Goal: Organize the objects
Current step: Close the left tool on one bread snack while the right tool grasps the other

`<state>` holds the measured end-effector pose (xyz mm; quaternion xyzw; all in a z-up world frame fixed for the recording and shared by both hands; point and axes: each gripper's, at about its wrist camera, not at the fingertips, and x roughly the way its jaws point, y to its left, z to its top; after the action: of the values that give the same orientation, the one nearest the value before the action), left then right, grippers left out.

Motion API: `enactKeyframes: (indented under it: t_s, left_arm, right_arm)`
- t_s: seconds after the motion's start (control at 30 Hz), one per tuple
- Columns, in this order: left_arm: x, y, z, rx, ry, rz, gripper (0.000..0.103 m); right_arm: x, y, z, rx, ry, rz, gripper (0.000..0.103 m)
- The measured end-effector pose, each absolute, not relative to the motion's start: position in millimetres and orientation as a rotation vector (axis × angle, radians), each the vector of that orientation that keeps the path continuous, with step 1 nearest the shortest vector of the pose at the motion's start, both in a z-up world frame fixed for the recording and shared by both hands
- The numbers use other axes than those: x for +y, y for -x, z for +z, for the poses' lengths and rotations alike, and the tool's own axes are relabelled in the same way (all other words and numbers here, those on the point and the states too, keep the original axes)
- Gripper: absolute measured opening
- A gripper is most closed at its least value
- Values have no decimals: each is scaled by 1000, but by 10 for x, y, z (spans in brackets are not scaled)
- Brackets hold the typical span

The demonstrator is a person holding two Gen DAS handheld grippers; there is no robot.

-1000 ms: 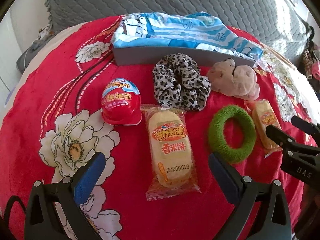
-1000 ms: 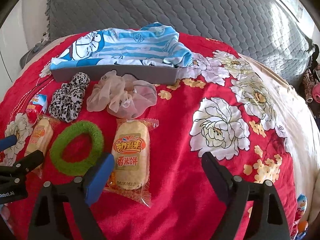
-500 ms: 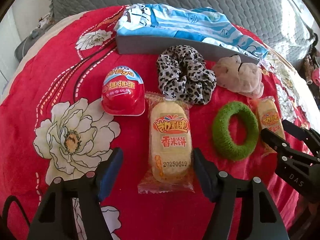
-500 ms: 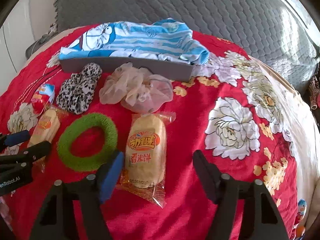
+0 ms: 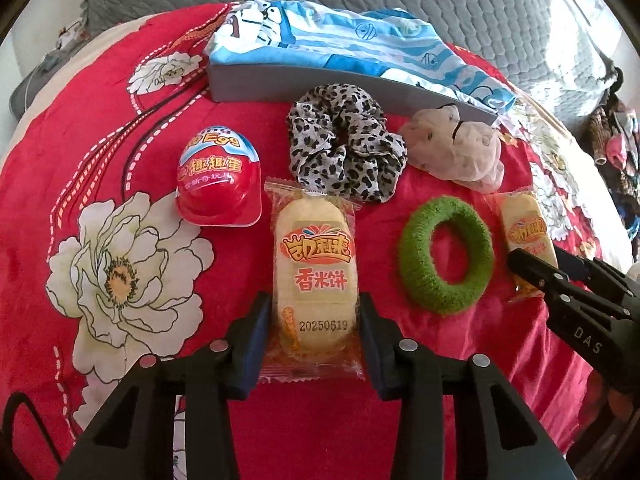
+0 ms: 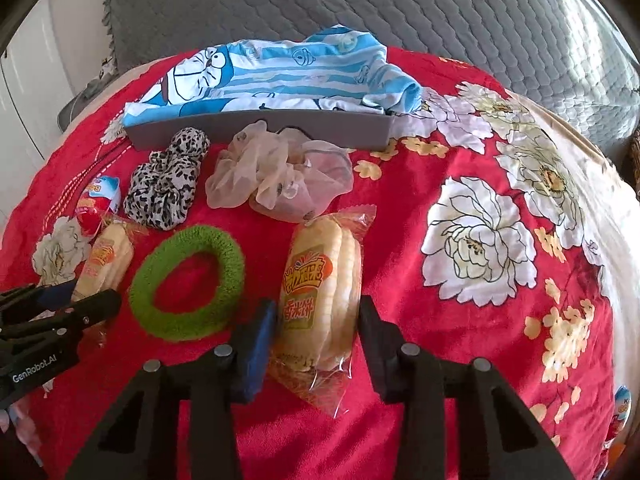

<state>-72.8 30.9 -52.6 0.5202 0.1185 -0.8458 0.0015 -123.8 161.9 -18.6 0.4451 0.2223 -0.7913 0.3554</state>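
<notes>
- Landmark: the grey tray, lined with blue striped cloth, lies at the far side of the red bedspread. All places below are given relative to it.
- Left gripper: the jaws straddle the near end of a rice cracker packet that lies nearer the camera than the tray. Both pads sit at the wrapper edges. Contact looks made or very close, so the packet counts as clamped, though the squeeze appears light.
- Right gripper: the jaws flank a second rice cracker packet, which is tipped onto its side in front of the tray's right half. A gap shows at each pad, so the claw is released and not yet grasping.
- Other items in front of the tray: a leopard scrunchie and a beige scrunchie just beside its front wall, a toy egg toward its left end, and a green hair ring between the two packets.
- Step in hand, by judgement: both grippers are engaging the two snack packets at once, likely to sort snacks apart from hair items.
- Next move calls for: closing the right jaws on the packet body, not on loose wrapper; firming the left grip; then lifting both straight up, clear of the green ring.
</notes>
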Motion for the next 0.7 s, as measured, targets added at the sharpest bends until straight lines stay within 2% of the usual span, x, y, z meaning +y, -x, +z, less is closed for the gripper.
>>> enactKeyframes:
  t_s: [0.7]
  left_arm:
    - [307,461,-435,312,-1603,-2668,41]
  right_arm:
    - [1770,972,-20,518,-1114,-2027,41]
